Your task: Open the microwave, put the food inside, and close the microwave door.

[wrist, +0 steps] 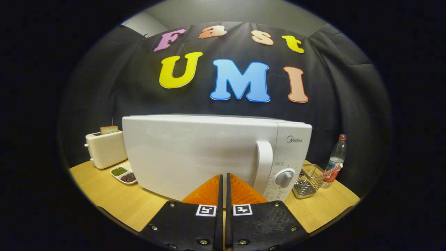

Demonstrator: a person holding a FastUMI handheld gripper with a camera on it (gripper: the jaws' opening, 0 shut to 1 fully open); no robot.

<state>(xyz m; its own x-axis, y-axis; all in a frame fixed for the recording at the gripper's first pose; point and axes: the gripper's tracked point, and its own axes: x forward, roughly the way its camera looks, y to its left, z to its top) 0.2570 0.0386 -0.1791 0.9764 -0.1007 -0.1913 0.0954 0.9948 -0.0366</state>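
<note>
White microwave with door closed on a wooden counter, claw pressed together and empty just before the door, toaster to its left, wire basket to its right.

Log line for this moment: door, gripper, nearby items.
microwave door: closed | gripper: fingers together, empty, before door, beside handle | toaster on one side, wire basket and bottle on other

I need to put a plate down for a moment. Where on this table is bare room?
Bare wood lies in front of the microwave, left of the shut claw, below the two-part dish. A smaller patch sits in front of the wire basket. It is crowded between the toaster and microwave, and around the bottle.
</note>
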